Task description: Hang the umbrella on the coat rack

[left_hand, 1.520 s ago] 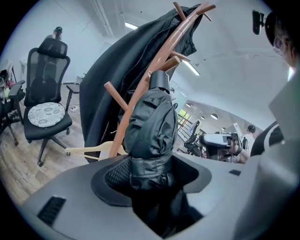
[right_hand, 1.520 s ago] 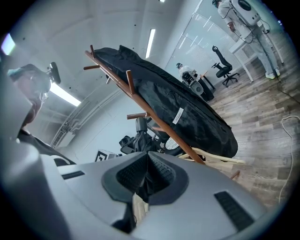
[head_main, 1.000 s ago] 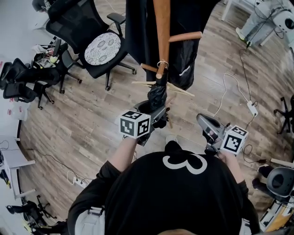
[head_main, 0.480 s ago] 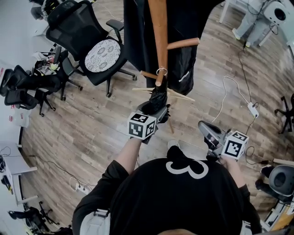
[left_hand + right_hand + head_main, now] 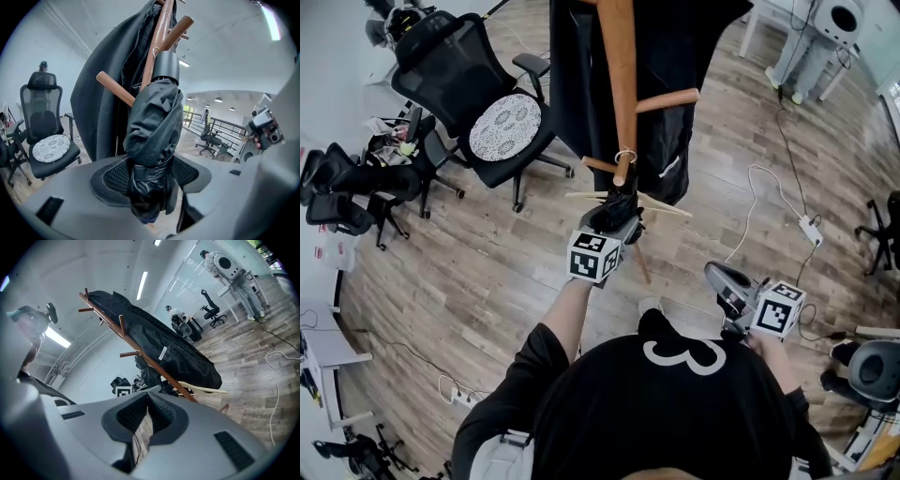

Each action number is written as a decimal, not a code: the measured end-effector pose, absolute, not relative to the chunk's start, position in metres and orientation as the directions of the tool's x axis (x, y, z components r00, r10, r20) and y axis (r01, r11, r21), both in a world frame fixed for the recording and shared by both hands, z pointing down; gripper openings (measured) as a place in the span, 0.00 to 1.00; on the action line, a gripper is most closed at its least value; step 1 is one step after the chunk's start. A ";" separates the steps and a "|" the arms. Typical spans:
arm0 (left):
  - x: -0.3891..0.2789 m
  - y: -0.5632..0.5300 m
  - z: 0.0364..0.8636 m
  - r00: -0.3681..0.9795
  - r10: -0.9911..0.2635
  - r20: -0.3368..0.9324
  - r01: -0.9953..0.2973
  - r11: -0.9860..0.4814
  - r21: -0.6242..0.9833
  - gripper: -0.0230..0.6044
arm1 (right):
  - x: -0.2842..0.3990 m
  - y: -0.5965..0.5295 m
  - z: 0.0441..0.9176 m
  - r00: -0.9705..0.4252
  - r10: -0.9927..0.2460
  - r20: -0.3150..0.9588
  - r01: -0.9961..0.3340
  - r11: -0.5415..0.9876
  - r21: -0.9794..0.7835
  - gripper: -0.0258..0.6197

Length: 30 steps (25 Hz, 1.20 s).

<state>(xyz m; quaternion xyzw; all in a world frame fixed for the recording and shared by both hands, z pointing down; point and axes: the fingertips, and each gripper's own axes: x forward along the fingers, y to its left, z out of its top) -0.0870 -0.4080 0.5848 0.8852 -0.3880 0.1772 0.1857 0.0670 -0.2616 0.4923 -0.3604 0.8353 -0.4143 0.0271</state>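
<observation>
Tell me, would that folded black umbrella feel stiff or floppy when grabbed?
Probably floppy outside: the cloth of the umbrella bunches and creases where the left gripper squeezes it. Likely stiff inside, since it stands upright above the jaws. Its glossy cloth may be somewhat slippery.

There are two tools: the left hand-held gripper (image 5: 615, 221) and the right hand-held gripper (image 5: 719, 277). Ahead of the left one are one coat rack (image 5: 619, 75), one black coat (image 5: 577, 84) and one umbrella (image 5: 622, 201). To its left is one cushioned office chair (image 5: 478, 80).
</observation>
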 end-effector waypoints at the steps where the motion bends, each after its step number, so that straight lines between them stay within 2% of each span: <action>1: -0.086 -0.410 0.585 0.638 -0.617 0.460 -0.750 -0.633 0.191 0.46 | 0.068 -0.260 0.492 -0.738 -0.626 0.254 -0.581 0.397 -0.711 0.08; 9: -0.085 -0.417 0.589 0.657 -0.566 0.499 -0.719 -0.669 0.188 0.47 | 0.064 -0.251 0.482 -0.737 -0.630 0.246 -0.587 0.414 -0.696 0.08; 21: -0.114 -0.359 0.533 0.620 -0.617 0.485 -0.726 -0.686 0.056 0.51 | 0.048 -0.218 0.445 -0.759 -0.621 0.195 -0.588 0.526 -0.614 0.08; 26: -0.131 -0.306 0.480 0.676 -0.610 0.414 -0.713 -0.684 0.156 0.51 | 0.019 -0.203 0.428 -0.792 -0.587 0.170 -0.557 0.577 -0.597 0.08; 30: -0.143 -0.249 0.422 0.754 -0.582 0.304 -0.655 -0.702 0.281 0.48 | -0.023 -0.182 0.395 -0.861 -0.493 0.126 -0.478 0.699 -0.532 0.08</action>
